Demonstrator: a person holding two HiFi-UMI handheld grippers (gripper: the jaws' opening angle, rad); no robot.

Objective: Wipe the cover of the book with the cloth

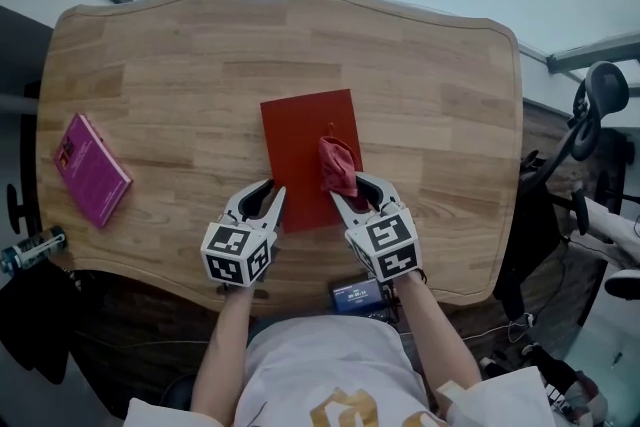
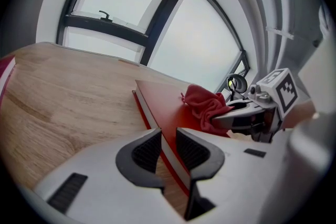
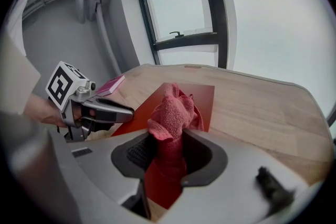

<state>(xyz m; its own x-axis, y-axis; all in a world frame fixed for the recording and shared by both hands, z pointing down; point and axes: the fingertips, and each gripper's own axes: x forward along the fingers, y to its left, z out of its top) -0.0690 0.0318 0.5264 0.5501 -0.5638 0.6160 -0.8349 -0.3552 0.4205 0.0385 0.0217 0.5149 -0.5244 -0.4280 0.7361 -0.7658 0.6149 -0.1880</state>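
Obs.: red book [image 1: 300,130] lies flat at mid-bench [image 1: 170,85], cover up, its near end toward the person. Left gripper [image 2: 168,135] sits at the book's near left corner. Its fingers [image 2: 143,153] are closed to a narrow gap with the book's edge running between them, pads against it on both sides as far as its own view shows. Right gripper [image 3: 169,140] has its fingers clenched on the cloth [image 1: 338,165]. The cloth is a bunched red wad resting on the cover near the book's right edge, most of it standing free beyond the fingertips.

Risks from here:
1. Book pivots. The hold is at one corner only, so a sideways wipe stroke far from that corner would probably swing the book on the smooth wood.
2. Cloth rolls instead of wiping. The free wad looks floppy; a push could fold it under or drag it out of the fingers (only a small part appears pinched).
3. Hard contact. If the right gripper tips down too far, the fingertips rather than the cloth meet the cover and may scuff it.
4. Run-off. The cloth is already close to the right edge, so a stroke that way drops it onto the bench.
5. Collision. The two grippers are near each other, and a stroke toward the left could knock the holding one.

Pink book [image 1: 92,170] lies well apart at the left and poses no risk.
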